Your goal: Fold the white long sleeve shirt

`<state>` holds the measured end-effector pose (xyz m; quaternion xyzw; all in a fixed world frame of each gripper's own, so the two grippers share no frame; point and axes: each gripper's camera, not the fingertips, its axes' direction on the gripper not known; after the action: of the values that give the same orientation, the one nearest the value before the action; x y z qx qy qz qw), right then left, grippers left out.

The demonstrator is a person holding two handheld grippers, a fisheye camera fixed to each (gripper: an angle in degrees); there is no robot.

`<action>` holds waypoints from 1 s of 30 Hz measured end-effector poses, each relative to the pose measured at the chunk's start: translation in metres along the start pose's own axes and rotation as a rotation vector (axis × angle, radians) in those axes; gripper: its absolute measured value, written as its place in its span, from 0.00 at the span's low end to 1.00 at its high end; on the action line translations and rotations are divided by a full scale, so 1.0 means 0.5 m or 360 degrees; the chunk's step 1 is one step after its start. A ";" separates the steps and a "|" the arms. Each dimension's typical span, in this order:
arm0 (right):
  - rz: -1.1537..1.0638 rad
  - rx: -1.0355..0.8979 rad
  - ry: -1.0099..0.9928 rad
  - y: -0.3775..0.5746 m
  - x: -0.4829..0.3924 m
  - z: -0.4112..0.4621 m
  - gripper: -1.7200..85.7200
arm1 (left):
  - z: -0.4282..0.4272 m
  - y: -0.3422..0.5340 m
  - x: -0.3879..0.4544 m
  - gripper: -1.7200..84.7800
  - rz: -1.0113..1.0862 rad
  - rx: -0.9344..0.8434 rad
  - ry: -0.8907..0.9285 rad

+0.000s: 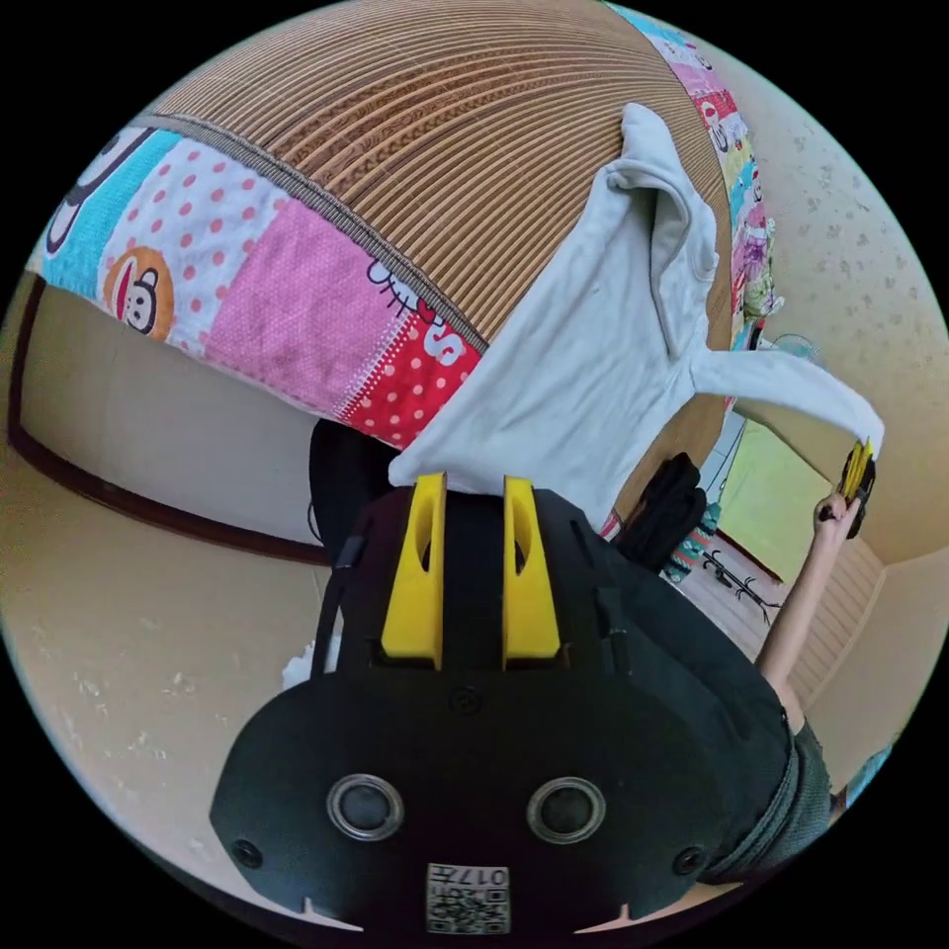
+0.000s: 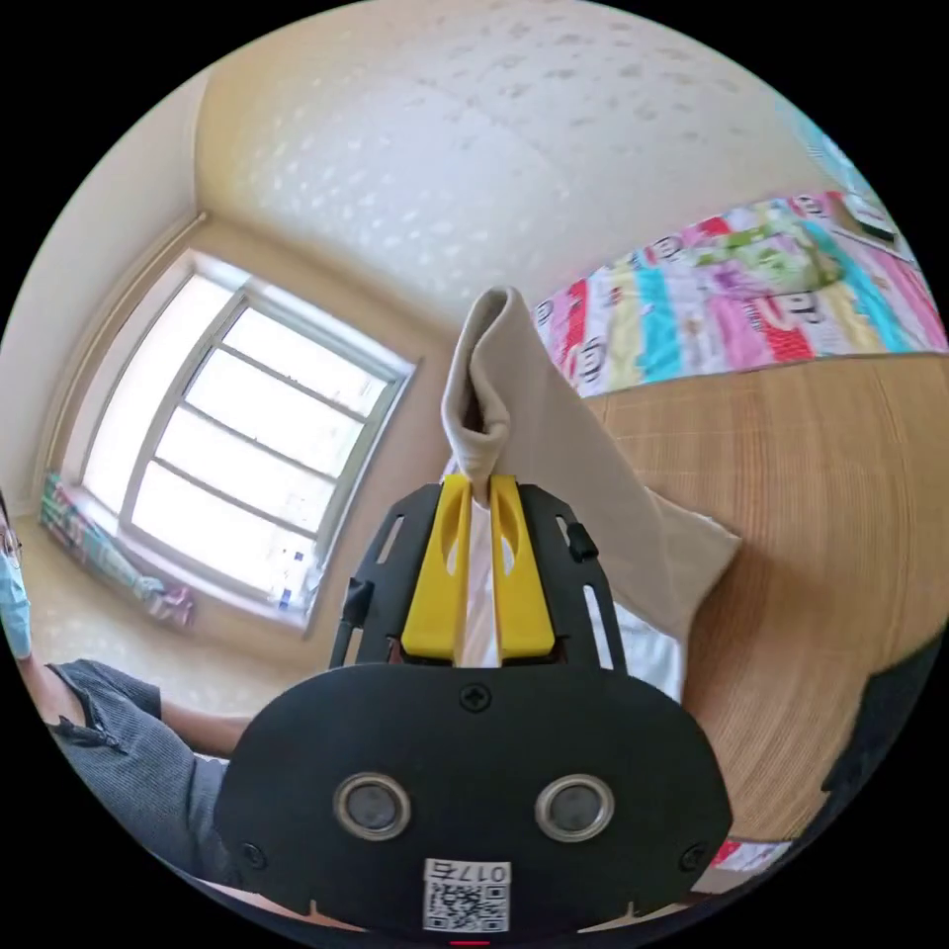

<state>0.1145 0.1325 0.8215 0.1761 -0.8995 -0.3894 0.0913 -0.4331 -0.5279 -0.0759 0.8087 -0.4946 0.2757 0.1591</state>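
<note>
Off to one side, the person's bare arm [image 1: 799, 603] stretches out and lifts the right gripper [image 1: 856, 469] away from the bed, drawing one sleeve [image 1: 791, 388] of the white shirt [image 1: 583, 346] taut. The shirt's body lies on the woven mat [image 1: 415, 148], its hem reaching the mat's edge beside the patterned quilt [image 1: 297, 306]. Open space lies beyond that edge, down to the wall. Seen in the right gripper view, the yellow jaws of the right gripper [image 2: 478, 486] pinch the sleeve cuff [image 2: 489, 395]. The left gripper [image 1: 473, 486] holds its jaws slightly apart at the hem; whether they grip it, I cannot tell.
</note>
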 end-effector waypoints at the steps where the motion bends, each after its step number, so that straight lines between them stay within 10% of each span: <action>1: -0.0012 -0.0041 -0.0040 -0.001 -0.013 0.044 0.07 | 0.000 -0.002 0.000 0.15 0.0013 -0.0021 -0.0029; 8: 0.0085 -0.0473 -0.0270 0.147 0.039 0.331 0.05 | 0.019 -0.017 -0.014 0.19 0.0169 -0.0188 -0.0181; 18: 0.1051 -0.1078 0.0560 0.620 0.451 0.169 0.18 | 0.082 -0.067 -0.089 0.23 0.0394 -0.0500 -0.0368; 30: 0.1324 -0.1245 0.0387 0.759 0.582 0.201 0.08 | 0.108 -0.110 -0.078 0.07 0.0665 -0.0722 -0.0529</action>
<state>-0.2770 0.3279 1.0390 -0.1954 -0.6653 -0.6011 0.3973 -0.3826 -0.5033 -0.1417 0.6680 -0.7172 0.0501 0.1922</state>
